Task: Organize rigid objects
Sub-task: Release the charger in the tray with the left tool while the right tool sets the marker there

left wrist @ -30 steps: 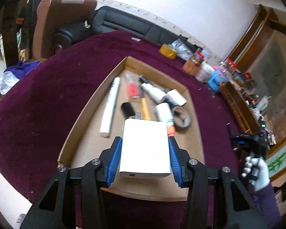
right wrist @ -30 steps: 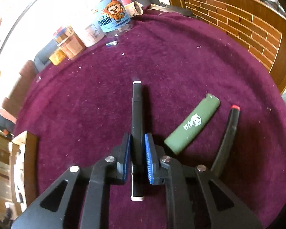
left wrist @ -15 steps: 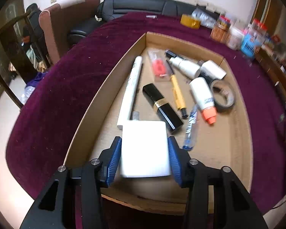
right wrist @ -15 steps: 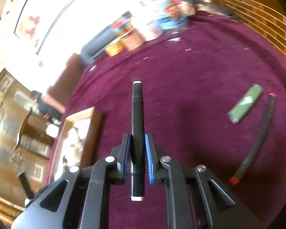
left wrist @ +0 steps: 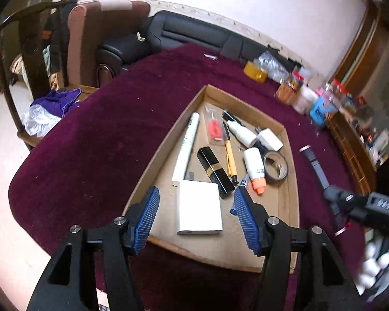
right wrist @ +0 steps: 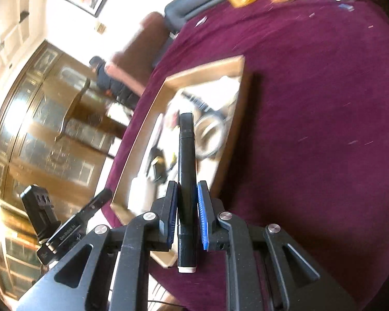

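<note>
While the left gripper [left wrist: 195, 216] spreads its jaws, the white box [left wrist: 199, 208] lies flat in the cardboard tray [left wrist: 289, 223], with gaps on both sides. Farther right, the right gripper [right wrist: 186, 213] squeezes a black marker [right wrist: 186, 163] above the tray's edge.

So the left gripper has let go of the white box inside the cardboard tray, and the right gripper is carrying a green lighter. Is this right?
Not quite. The right gripper is shut on a black marker, not a green lighter; the right wrist view shows it. The rest holds: the left gripper is opening, and the white box lies free between its jaws in the cardboard tray.
</note>
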The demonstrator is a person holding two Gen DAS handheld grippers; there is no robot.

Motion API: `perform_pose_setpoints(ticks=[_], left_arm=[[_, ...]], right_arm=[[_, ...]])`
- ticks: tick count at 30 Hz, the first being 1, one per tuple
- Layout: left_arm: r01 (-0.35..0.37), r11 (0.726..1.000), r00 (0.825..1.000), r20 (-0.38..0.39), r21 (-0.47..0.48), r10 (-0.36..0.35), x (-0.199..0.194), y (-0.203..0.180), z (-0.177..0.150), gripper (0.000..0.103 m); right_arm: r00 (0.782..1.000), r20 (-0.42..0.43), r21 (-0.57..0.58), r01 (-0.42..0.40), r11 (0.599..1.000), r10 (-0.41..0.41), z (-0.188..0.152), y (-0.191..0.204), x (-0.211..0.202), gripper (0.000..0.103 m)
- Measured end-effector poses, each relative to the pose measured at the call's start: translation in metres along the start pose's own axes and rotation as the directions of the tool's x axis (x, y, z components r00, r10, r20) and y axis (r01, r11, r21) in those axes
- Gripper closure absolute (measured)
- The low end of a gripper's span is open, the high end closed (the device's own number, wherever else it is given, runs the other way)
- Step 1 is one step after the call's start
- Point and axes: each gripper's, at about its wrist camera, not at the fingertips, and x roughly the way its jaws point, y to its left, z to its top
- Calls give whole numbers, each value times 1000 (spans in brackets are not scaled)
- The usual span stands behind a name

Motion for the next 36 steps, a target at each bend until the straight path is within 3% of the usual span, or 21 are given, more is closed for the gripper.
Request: perform_pose_setpoints(ticks=[5, 10, 14, 20, 24, 27, 30, 32, 36], left_arm=[[29, 999, 1000, 12, -33, -28, 0, 5, 0, 49], [64, 997, 998, 11, -43, -63, 2, 9, -2, 49], [81, 996, 997, 10, -47, -81, 2, 13, -4, 49], [100, 993, 995, 15, -67, -99, 2, 21, -6, 49], [100, 992, 995, 15, -77, -99, 3, 24, -7, 49], [71, 996, 997, 34, -60, -69, 0, 22, -8, 48], [-18, 1000, 996, 91, 7, 18, -9, 9, -10, 48], [-71, 996, 989, 134, 55, 64, -14, -3, -12, 42], [-149, 976, 970, 214, 160, 113, -22, -33, -18, 39]], right_arm=[[998, -58, 17, 36, 999, -35, -9, 14, 38, 90], [990, -68, -13, 127, 992, -127, -14, 25, 58, 90], [981, -68, -41, 181, 983, -184, -15, 35, 64, 88], [979, -36, -72, 195, 978, -198, -13, 33, 56, 85], [979, 14, -74, 204, 976, -203, -13, 29, 45, 76], [977, 66, -81, 207, 975, -202, -13, 27, 33, 76], [967, 129, -103, 232, 967, -218, -16, 25, 17, 76], [956, 172, -116, 258, 959, -236, -17, 23, 7, 75], [930, 253, -108, 302, 947, -268, -20, 13, -16, 53]])
